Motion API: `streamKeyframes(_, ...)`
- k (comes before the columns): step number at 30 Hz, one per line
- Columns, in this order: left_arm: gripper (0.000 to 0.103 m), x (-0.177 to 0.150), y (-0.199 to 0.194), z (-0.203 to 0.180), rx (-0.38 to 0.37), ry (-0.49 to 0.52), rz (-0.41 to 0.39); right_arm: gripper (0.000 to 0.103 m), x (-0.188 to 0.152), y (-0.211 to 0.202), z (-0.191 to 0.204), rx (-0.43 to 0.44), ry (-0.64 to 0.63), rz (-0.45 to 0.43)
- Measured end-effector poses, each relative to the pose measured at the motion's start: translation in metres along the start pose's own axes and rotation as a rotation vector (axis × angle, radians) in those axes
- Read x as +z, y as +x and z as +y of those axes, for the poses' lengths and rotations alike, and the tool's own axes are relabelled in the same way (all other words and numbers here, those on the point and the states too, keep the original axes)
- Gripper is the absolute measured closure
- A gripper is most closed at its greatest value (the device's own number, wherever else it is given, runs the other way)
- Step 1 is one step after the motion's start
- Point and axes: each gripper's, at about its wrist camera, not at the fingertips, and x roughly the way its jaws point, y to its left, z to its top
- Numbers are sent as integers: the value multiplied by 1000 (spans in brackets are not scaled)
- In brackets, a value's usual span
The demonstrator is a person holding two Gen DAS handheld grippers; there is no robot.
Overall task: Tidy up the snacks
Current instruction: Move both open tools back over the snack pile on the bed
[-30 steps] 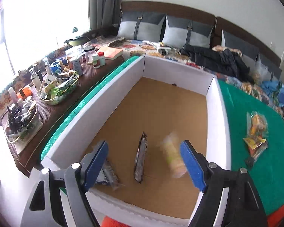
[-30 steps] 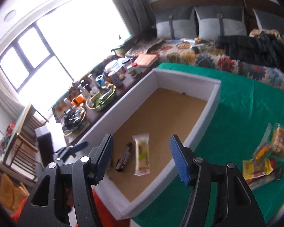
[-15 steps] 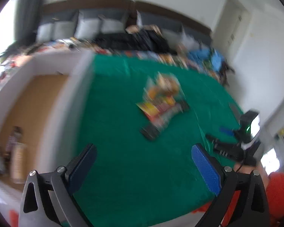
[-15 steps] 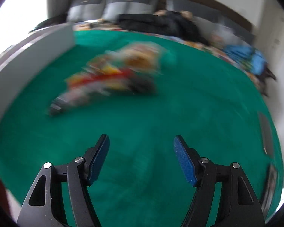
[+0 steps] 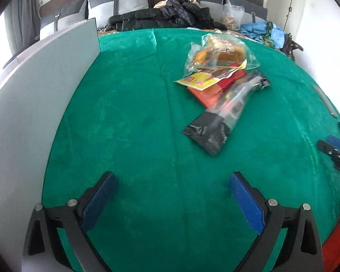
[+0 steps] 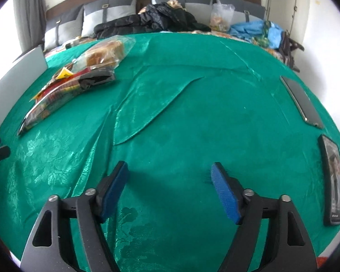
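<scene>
Two grippers level over green cloth (image 6: pixel 192 113), left gripper (image 5: pixel 172 195) and right gripper (image 6: pixel 170 188) spread, empty

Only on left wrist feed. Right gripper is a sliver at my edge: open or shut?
Observer: Open. The right gripper is empty, with only cloth between its pads.
Operator: Anything near it?
Observer: A near phone and a far phone lie flat to its right.
Operator: Snacks lined up for it?
Observer: No. The pile sits ahead and well to its left, with a cloth fold in between.
</scene>
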Motion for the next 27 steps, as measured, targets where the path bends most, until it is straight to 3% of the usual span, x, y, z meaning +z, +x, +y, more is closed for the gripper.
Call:
streamKeyframes(4,0,-1,1,-8,17,40,17,18,-4,0,2,2,-5,4)
streamKeyframes(27,0,-5,1,-7,19,38,12,16,-5,-1,3,4,-6,8)
